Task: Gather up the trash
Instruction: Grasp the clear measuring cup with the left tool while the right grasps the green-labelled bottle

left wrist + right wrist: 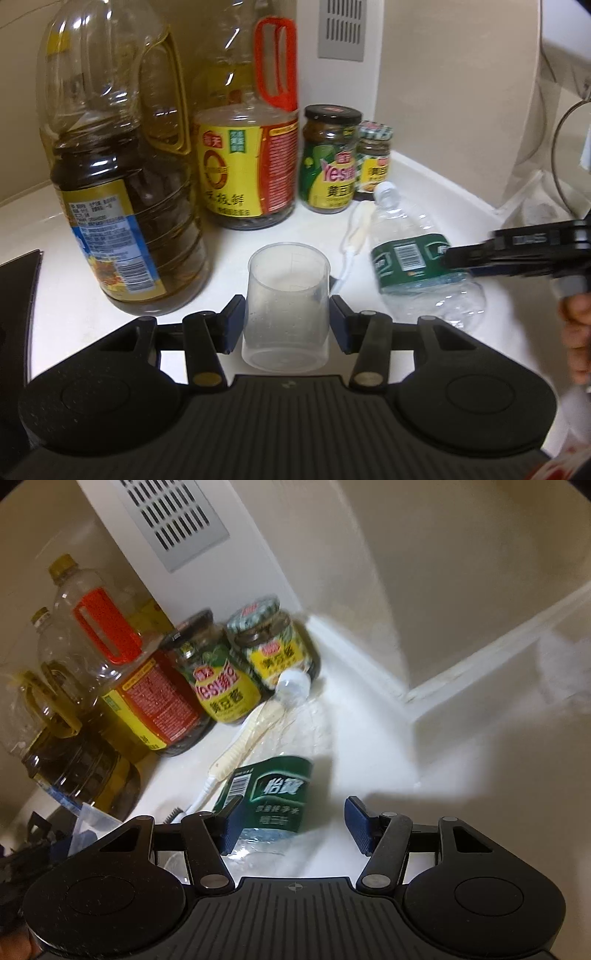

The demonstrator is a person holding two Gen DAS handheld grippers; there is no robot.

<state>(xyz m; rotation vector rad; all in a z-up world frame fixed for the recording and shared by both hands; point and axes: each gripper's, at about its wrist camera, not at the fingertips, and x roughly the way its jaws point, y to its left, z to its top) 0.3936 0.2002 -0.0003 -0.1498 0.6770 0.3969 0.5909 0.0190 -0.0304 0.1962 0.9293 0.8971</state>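
Left gripper [287, 319] fingers pinch a clear plastic cup [286, 310] at lower centre; right gripper [293, 825] fingers spread around the water bottle [275, 775] lying on the white bench [369, 746], centre frame.

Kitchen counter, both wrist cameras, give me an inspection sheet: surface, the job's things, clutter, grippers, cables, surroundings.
Surface: white counter, meeting the wall at a corner.
Job's things: clear plastic cup upright between the left fingers; empty water bottle with a green label lying on its side, cap toward the jars.
Clutter: two large oil bottles, two sauce jars, a white brush beside the water bottle.
Grippers: left gripper flanks the cup, pads close to its sides, contact unclear; right gripper open, its left pad at the bottle's label.
Cables: nothing seen.
Surroundings: cream wall with a grey vent grille; dark stovetop edge at the left.
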